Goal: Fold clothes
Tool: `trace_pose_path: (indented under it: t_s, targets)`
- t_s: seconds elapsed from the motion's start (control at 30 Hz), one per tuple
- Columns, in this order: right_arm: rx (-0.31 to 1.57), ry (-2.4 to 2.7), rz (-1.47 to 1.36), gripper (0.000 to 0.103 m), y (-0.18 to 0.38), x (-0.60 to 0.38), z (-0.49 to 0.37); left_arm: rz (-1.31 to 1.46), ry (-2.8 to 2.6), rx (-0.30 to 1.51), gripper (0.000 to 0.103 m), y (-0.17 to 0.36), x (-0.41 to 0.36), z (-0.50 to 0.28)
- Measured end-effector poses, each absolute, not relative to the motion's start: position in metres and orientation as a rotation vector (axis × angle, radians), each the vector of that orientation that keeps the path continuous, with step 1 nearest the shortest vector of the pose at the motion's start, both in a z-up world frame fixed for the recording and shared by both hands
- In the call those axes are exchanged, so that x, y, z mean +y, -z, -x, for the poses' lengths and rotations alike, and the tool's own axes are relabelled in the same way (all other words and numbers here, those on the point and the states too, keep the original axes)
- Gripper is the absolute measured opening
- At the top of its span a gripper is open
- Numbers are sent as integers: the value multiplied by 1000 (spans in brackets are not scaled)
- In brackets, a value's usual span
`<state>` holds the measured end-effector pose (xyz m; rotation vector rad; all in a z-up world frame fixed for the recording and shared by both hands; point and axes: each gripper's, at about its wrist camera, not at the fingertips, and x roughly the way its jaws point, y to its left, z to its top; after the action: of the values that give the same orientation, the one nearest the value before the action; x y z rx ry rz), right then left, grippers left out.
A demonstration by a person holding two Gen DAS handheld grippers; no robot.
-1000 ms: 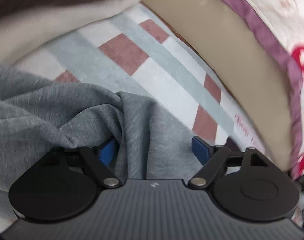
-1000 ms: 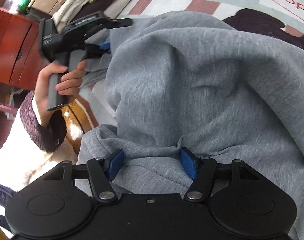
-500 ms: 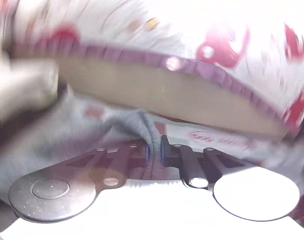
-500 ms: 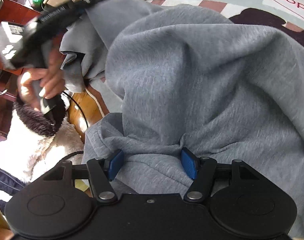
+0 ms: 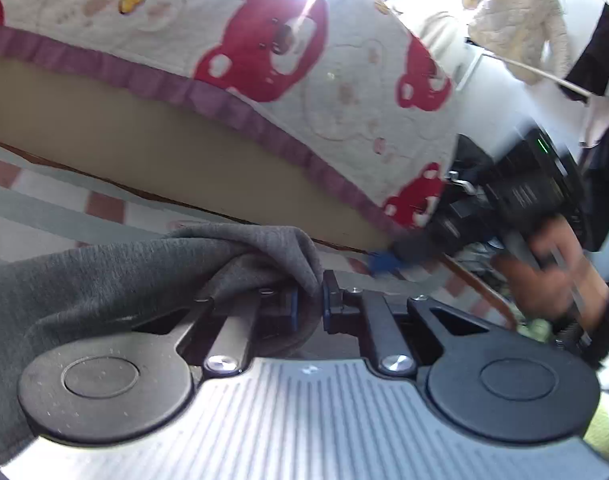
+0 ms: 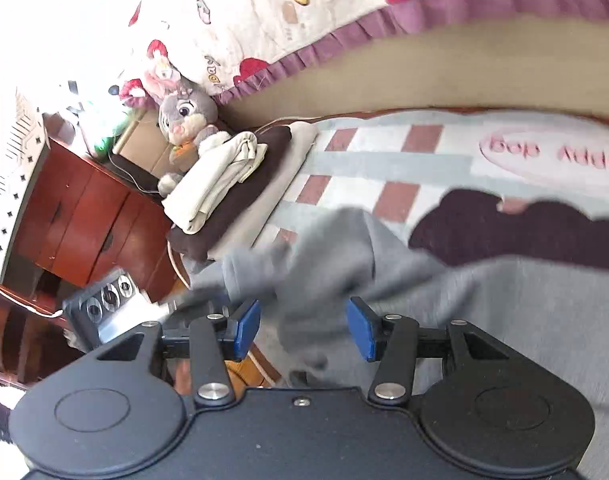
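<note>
"Bop" lettering on checked mat (image 6: 384, 160)

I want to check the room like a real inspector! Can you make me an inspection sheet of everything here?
Surface: checked blanket with pink and grey squares and pink lettering.
Job's things: grey sweatshirt crumpled on the blanket; one part lifted.
Clutter: folded pile of cream and dark cloth; plush rabbit behind it.
Grippers: left hand-held gripper shut on the grey sweatshirt; right hand-held gripper open, fabric lying between its fingers.
Cables: thin dark cable near the cardboard box.
Surroundings: bear-print quilt, red wooden cabinet, hanging clothes.
</note>
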<state>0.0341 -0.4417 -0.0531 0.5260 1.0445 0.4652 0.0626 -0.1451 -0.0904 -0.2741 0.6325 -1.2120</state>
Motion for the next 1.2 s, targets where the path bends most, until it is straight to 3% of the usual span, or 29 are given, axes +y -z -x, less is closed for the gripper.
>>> trace_pose_path:
  t_s: [0.13,0.37,0.5,0.6,0.7,0.87,1.0,1.2]
  targets:
    - [1050,-505,-489,63,21,-436,-65,186,1309,655,10,99,-165,-44]
    - [1278,-698,-109,65,38,-359,-111,141,1447,638,10,109,-164,-25]
    - [1366,-718,-68,64,66,-339,-118,80,1435,620,10,114,-167,-28]
    - [1355,-655,-27,13,80,-338,-119,56,1410,615,10,117,-168,-31]
    - [1241,-532,-153,9,68,-361,-119,72,1361,589,10,115,-166,-37]
    - [822,-295,-246,8,5,-413,-83,-2,1271,463,10,98,-156,-34]
    - [560,-12,-386,8,-38,-438,-1,129,1270,467,14,93,-139,-50]
    - [470,549,-173,7,-36,-460,85,117,1179,504,23,98,-139,-63]
